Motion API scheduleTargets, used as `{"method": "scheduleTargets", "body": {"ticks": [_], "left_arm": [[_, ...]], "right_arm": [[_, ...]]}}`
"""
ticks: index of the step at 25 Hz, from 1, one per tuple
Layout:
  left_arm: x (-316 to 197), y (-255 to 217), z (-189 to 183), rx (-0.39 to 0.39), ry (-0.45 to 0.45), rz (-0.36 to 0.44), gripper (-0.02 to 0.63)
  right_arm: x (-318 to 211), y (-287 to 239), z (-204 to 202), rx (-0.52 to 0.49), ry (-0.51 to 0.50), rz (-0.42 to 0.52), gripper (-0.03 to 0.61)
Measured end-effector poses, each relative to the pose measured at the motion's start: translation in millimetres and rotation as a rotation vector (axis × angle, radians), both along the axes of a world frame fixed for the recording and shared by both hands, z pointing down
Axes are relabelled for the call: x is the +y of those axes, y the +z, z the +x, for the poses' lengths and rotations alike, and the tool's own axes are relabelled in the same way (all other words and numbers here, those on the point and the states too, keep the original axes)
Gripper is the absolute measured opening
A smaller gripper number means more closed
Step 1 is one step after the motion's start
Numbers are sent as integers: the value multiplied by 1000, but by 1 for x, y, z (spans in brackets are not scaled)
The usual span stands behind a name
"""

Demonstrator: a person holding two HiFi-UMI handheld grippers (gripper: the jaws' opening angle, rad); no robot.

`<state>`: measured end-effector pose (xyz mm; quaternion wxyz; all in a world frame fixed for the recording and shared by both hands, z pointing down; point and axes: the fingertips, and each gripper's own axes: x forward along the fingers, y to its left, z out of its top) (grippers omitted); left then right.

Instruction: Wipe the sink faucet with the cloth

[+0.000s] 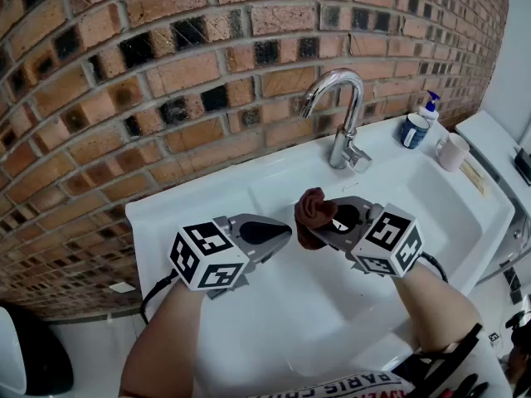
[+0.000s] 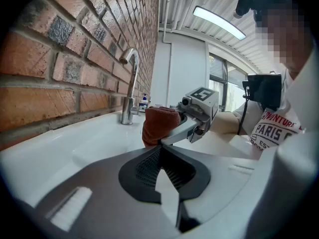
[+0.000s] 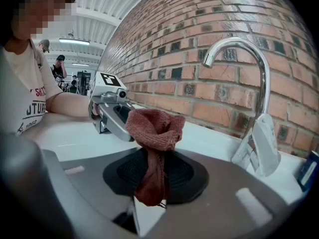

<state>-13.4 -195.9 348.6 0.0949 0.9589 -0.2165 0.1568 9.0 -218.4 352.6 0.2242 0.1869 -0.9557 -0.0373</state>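
A rust-brown cloth [image 1: 312, 214] bunches between the jaws of my right gripper [image 1: 325, 222], which is shut on it above the white sink [image 1: 431, 189]. In the right gripper view the cloth [image 3: 152, 148] stands up from the closed jaws and hangs down between them. The chrome gooseneck faucet [image 1: 343, 123] rises at the sink's back rim, a short way beyond the cloth and apart from it. In that same view the faucet [image 3: 254, 113] stands to the right. My left gripper [image 1: 278, 237] is shut with nothing in it, its tip just left of the cloth [image 2: 158, 125].
A brick wall [image 1: 166, 73] runs behind the sink. A blue soap dispenser [image 1: 415, 124] and a pale mug [image 1: 452, 151] stand on the back right ledge. The white basin [image 1: 332, 305] lies below both grippers. A white appliance top [image 1: 498, 148] is at the right.
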Motion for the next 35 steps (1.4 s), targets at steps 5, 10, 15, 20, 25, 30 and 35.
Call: {"method": "scheduleTargets", "body": {"ticks": [5, 10, 15, 20, 25, 30, 35], "left_arm": [[3, 0, 1, 3, 6, -6, 6], [3, 1, 1, 3, 5, -9, 6], [4, 1, 1, 4, 3, -10, 6], [4, 0, 2, 2, 6, -9, 6], [4, 0, 2, 1, 6, -10, 6], [4, 0, 2, 1, 7, -9, 6], [4, 0, 2, 2, 6, -8, 6]], "right_arm": [[-2, -20, 2, -14, 30, 55, 94], [-10, -56, 3, -29, 65, 141, 94], [-17, -94, 2, -39, 85, 216, 94], [-26, -137, 0, -55, 104, 302, 94], [-32, -170, -11, -86, 105, 350, 94], [-35, -186, -21, -84, 100, 386, 94], [-46, -185, -23, -73, 120, 394, 94]]}}
